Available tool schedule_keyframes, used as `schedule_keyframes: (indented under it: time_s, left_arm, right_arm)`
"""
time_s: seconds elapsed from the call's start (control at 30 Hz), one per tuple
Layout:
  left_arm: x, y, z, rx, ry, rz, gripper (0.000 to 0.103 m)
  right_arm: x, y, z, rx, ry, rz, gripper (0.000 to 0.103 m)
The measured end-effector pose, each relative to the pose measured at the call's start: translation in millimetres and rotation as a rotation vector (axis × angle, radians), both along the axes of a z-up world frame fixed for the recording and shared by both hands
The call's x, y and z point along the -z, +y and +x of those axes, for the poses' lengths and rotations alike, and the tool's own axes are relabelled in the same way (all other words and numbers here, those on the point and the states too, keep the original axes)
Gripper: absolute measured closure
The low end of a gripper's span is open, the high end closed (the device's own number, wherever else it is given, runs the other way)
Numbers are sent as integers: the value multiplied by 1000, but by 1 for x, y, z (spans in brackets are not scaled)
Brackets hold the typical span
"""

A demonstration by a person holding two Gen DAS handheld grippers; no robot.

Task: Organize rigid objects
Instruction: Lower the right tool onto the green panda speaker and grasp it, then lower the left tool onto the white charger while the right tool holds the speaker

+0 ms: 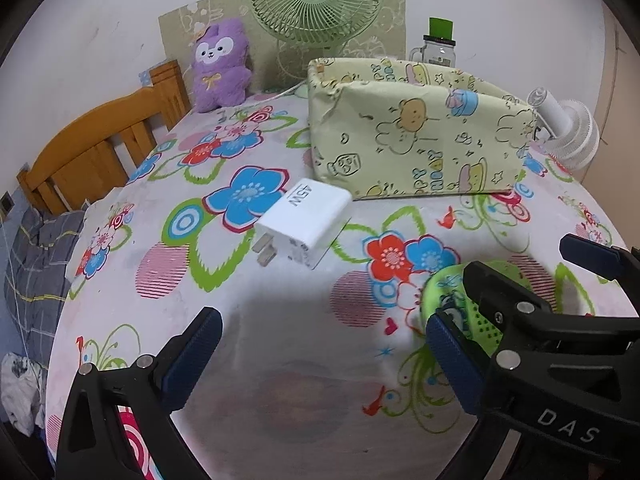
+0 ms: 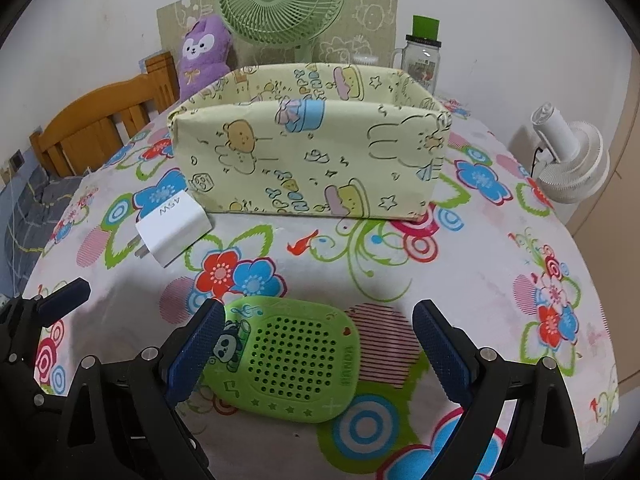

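Jaws of both the left gripper [image 1: 320, 356] and the right gripper [image 2: 320, 348] stand wide and hold nothing. At the far middle of the flower-print surface [image 2: 500, 264], the pale yellow cartoon-print fabric box [image 2: 312, 160] sits open-topped, with bare room before it. Probably light and stiff, the green perforated plastic speaker [image 2: 288, 360] lies between the right jaws; its side edges suit gripping. Left of the box, the white plastic charger block [image 2: 174, 226], likely smooth, offers flat sides.
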State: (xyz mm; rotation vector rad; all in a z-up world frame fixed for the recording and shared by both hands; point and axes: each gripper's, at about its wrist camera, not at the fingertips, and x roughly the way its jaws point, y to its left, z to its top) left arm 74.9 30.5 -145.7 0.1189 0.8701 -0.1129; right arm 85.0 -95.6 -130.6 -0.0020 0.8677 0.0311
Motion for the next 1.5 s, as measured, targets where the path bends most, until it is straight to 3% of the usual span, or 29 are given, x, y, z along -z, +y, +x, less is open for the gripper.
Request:
schedule_keyframes:
  time_s: [0.23,0.5,1.07,1.5]
  left_arm:
    - [9,5,2,-19,22,51,0]
    - [14,9,1,-6,22,51,0]
    - [14,10,-11,9,-17,64,0]
    - [12,1,10,20,52,29,0]
  right_arm:
    - [12,9,3,-1,30,11,7]
    - [23,11,7,13,96,63,7]
    - [28,24,7,10,110,-10,8]
    - [23,13,17,32,105,-7,8]
